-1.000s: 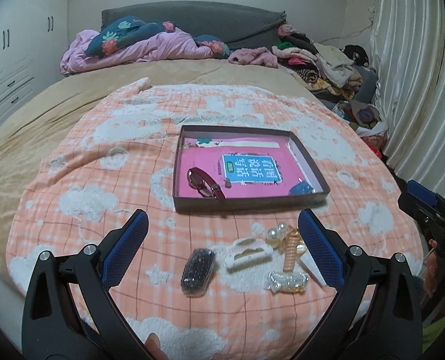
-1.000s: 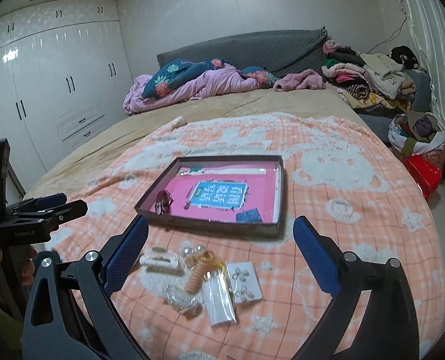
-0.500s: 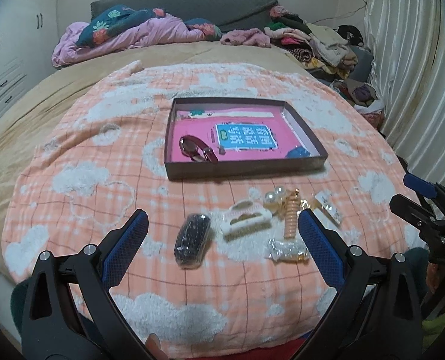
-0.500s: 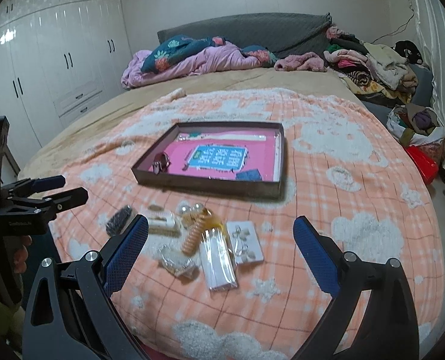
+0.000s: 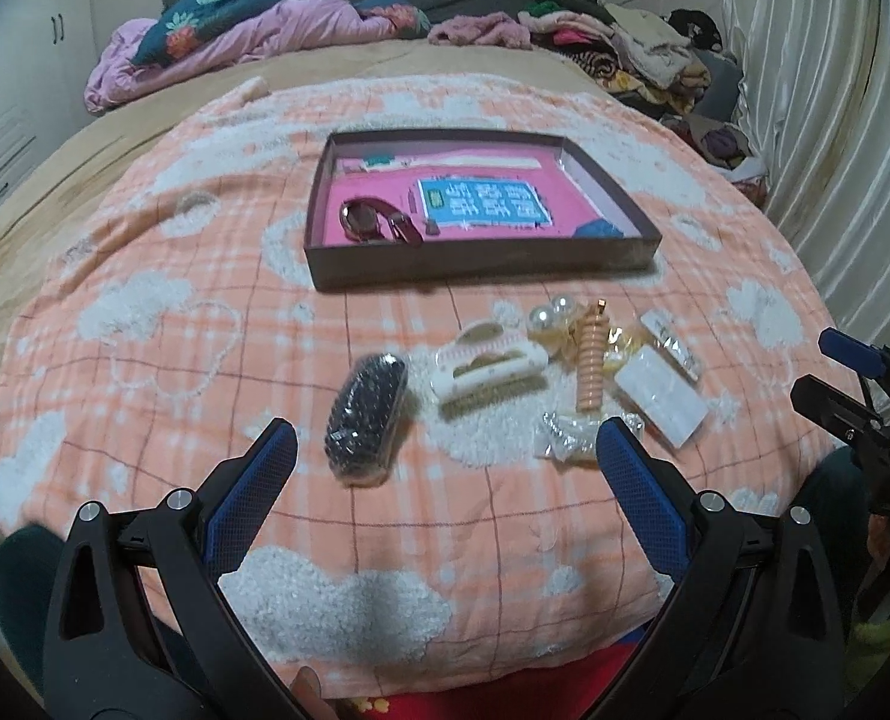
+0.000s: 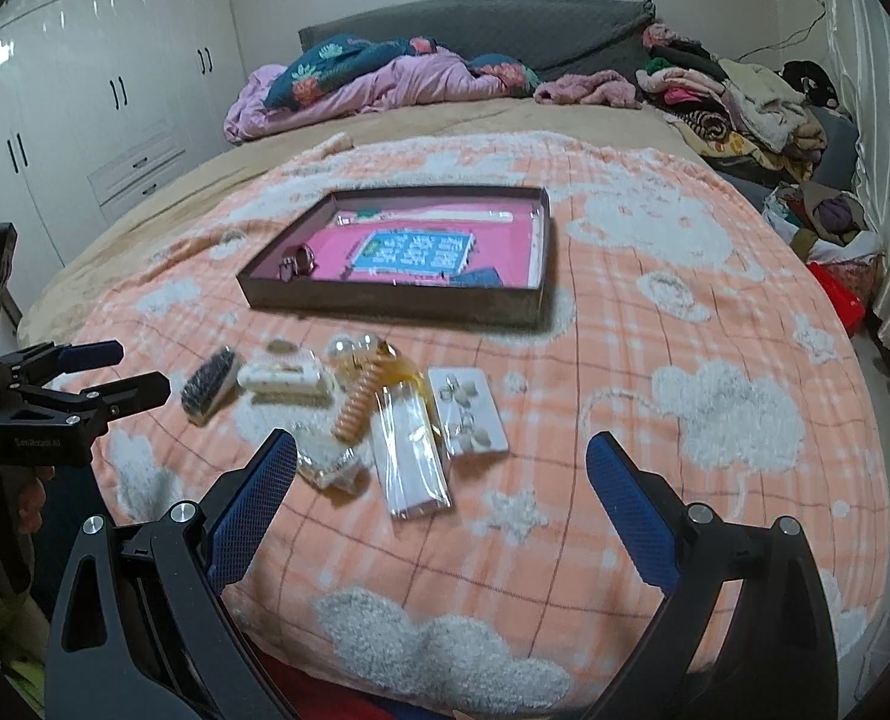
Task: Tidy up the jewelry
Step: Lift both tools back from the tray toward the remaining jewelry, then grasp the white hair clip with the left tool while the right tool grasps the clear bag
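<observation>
A dark box with a pink lining [image 5: 481,264] [image 6: 396,303] lies on the orange checked blanket; a dark red hair clip [image 5: 372,222] sits in its left part. In front of it lie a black sparkly clip [image 5: 365,417] [image 6: 207,385], a white claw clip [image 5: 487,363] [image 6: 279,377], pearl pieces [image 5: 553,313], an orange spiral clip [image 5: 590,363] [image 6: 357,402], a clear packet [image 5: 661,399] [image 6: 411,462] and an earring card [image 6: 467,411]. My left gripper [image 5: 445,468] is open and empty, just short of the black clip. My right gripper [image 6: 438,480] is open and empty near the packets.
The blanket [image 5: 144,312] drapes over the bed's near edge. Bedding [image 5: 252,30] and a clothes pile [image 5: 625,54] lie at the far end. A curtain [image 5: 835,150] hangs at the right; white wardrobes [image 6: 84,120] stand at the left.
Both grippers have drawn back and risen, tilting down, so the loose items now lie ahead of the fingertips. Both stay open and empty.
</observation>
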The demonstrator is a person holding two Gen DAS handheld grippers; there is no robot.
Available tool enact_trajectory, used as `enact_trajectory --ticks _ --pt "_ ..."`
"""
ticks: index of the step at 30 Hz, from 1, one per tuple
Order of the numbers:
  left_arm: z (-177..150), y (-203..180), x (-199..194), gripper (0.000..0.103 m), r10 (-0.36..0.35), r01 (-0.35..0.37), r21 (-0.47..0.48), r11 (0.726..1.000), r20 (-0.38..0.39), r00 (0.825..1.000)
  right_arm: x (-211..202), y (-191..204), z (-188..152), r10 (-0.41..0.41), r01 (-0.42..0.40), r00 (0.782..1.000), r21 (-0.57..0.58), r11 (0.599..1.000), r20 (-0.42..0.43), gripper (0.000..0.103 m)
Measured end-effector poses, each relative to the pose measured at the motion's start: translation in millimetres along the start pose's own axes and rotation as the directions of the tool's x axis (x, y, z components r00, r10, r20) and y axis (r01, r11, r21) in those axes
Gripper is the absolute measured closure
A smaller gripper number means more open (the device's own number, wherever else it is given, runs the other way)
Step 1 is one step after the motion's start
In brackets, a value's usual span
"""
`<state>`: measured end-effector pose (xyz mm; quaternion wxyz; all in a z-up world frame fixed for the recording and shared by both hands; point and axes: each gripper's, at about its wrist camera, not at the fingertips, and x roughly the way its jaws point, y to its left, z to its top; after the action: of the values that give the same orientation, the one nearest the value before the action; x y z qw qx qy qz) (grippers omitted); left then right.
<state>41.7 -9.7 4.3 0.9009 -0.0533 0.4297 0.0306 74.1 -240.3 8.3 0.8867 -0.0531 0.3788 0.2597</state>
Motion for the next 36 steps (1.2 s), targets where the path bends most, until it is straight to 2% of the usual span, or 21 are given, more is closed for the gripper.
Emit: enact_trajectory --ticks 14,19,26,36 --pt "-11.1 -6.1 30.1 0.01 -0.064 0.065 0.007 0.998 -0.089 0.994 26.9 10.4 -19.3 -0.005 0.002 0.997 -0.043 0.999 -0.083 0.007" --pt "-14.4 -5.2 39.2 0.01 -0.093 0.092 -0.011 0.996 -0.113 0.989 44.0 11.2 -25.7 -0.006 0.0 0.993 -0.055 0.998 -0.119 0.015" --pt "-13.6 -3.7 52.4 0.01 -0.126 0.123 -0.036 0.992 -0.127 0.984 70.5 12.0 -32.1 -0.017 0.005 0.989 -0.082 0.997 -0.149 0.033" --pt "-5.6 -6.5 75.3 0.01 -0.158 0.15 -0.069 0.986 -0.139 0.978 102.2 27.3 -31.2 -0.047 0.017 0.988 -0.192 0.981 -0.149 0.047"
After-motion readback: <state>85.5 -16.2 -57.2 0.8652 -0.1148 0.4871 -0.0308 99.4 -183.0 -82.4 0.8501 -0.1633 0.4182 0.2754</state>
